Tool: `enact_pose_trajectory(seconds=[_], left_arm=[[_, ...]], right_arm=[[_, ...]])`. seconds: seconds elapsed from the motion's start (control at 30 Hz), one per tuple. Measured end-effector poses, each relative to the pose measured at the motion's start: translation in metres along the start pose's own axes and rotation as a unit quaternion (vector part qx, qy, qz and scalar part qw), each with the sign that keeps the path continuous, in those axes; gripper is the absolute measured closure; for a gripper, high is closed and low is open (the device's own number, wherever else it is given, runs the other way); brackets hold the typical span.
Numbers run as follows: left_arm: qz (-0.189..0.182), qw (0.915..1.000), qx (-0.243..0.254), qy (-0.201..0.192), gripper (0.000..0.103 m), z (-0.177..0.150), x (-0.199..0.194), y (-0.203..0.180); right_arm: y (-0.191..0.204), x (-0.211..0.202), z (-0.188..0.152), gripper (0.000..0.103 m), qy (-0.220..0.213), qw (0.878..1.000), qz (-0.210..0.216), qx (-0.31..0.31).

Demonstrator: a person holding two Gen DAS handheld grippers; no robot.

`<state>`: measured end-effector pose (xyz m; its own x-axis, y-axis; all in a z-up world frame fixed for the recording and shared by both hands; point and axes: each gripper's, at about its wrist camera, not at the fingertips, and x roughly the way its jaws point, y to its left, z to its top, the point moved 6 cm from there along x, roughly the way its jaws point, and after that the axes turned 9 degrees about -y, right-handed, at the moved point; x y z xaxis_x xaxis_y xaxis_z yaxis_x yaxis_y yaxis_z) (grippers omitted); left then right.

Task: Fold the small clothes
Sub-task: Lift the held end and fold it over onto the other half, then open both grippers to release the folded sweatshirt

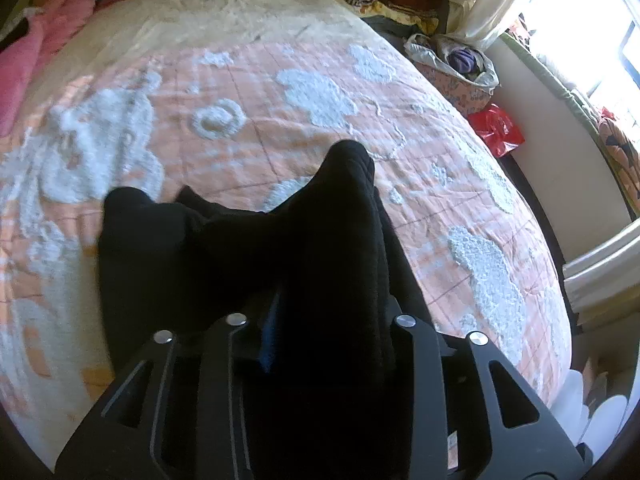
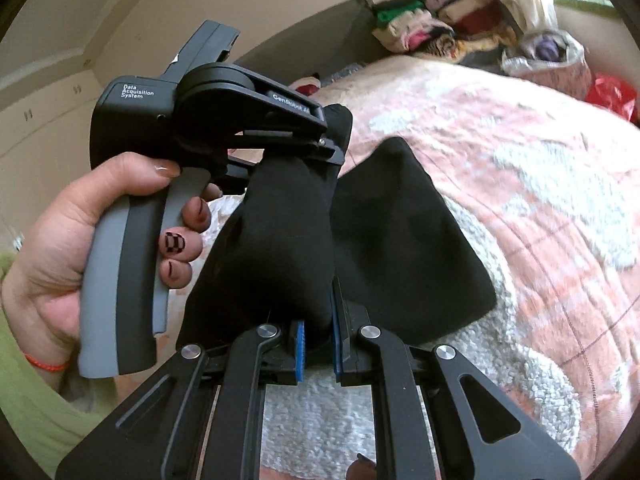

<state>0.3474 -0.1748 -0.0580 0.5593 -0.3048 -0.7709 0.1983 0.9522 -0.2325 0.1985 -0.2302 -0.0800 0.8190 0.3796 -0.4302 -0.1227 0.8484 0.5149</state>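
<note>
both claws grip one black garment point(image 2: 400, 240) held up above the bed point(image 2: 520, 160): left claw point(image 2: 316, 168) clamped on its upper edge, right claw point(image 2: 318, 344) pinching a bunched fold between blue pads point(image 2: 298, 356). no neat fold visible (cloth hangs loose, crumpled); folding looks early, with laying flat and creasing left.

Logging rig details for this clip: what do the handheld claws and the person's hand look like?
Both claws are matte black with slotted linkage arms and silver pivot bolts; the right claw has blue ribbed pads. The left claw has a grey-and-black handle and white print reading "Data Acquisition System". The left hand is bare, with black-patterned nails, a thin red wristband and a light green sleeve.
</note>
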Motion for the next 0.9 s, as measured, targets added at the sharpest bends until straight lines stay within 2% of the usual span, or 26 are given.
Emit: enact_pose_trajectory(seconds=[0.07,0.17,0.23,0.3,0.43,0.5,0.6,0.63,0.67,0.77,0.83,0.9], left_arm=[[-0.002,1.0,-0.004,0.005,0.074,-0.002,0.007,-0.004],[-0.016,0.9997,-0.017,0.01,0.064,-0.004,0.013,-0.01],[-0.05,0.9982,-0.033,0.01,0.041,-0.004,0.013,-0.013],[-0.076,0.9957,-0.054,0.007,0.033,-0.003,0.009,-0.011],[-0.07,0.9958,-0.055,-0.021,0.033,0.001,-0.013,0.005],[-0.063,0.9958,-0.056,-0.036,0.033,0.001,-0.025,0.016],[-0.041,0.9962,-0.049,-0.06,0.033,-0.006,-0.045,0.04],[-0.028,0.9964,-0.044,-0.068,0.033,-0.012,-0.051,0.05],[-0.02,0.9962,-0.042,-0.073,0.033,-0.016,-0.055,0.057],[-0.004,0.9961,-0.038,-0.08,0.033,-0.036,-0.063,0.075],[0.008,0.9961,-0.032,-0.081,0.033,-0.048,-0.064,0.082],[0.005,0.9963,-0.032,-0.079,0.033,-0.062,-0.065,0.084]], right_arm=[[-0.005,-0.001,-0.001,0.094,0.003,1.0,0.0,0.013],[-0.01,-0.003,-0.003,0.094,0.008,1.0,0.001,0.028],[-0.015,-0.004,-0.003,0.093,0.013,0.999,-0.001,0.037],[-0.024,-0.004,-0.007,0.092,0.023,0.998,-0.007,0.057],[-0.041,0.006,0.001,0.087,0.041,0.992,0.014,0.115],[-0.041,0.005,0.003,0.081,0.049,0.991,0.029,0.124],[-0.039,-0.002,0.014,0.058,0.048,0.991,0.042,0.12],[-0.038,-0.005,0.019,0.047,0.044,0.991,0.049,0.116],[-0.036,-0.007,0.023,0.043,0.042,0.991,0.053,0.116],[-0.034,-0.01,0.044,0.037,0.037,0.991,0.057,0.111],[-0.033,0.0,0.054,0.031,0.059,0.991,0.058,0.105],[-0.037,0.017,0.066,0.031,0.081,0.992,0.044,0.092]])
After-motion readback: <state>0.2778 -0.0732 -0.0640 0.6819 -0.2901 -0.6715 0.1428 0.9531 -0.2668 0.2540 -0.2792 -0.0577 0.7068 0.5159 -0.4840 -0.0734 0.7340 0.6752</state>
